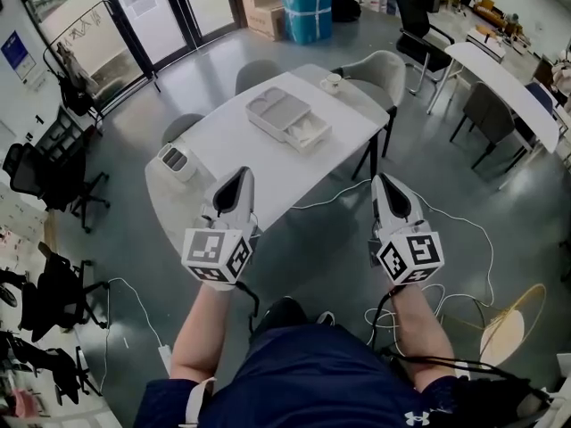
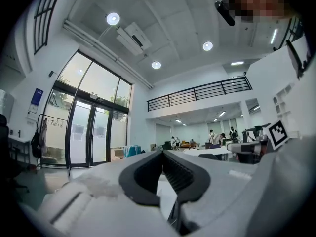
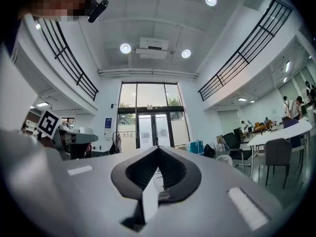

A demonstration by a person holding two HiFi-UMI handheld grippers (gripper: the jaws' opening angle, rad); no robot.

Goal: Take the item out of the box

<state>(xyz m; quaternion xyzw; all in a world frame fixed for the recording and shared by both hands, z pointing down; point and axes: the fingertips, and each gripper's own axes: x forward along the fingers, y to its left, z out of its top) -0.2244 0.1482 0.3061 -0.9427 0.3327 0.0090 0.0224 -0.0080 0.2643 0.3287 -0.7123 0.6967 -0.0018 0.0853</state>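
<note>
The left tongs (image 1: 237, 178) and right tongs (image 1: 387, 184) are both closed tip to tip, gripping nothing. The white box (image 1: 287, 119) sits on the counter (image 1: 223, 143) at upper centre, seemingly with something pale inside.

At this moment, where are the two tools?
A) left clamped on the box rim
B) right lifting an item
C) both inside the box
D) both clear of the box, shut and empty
D: the left tool and right tool are held well short of the box on the table, jaws together on nothing.
</note>
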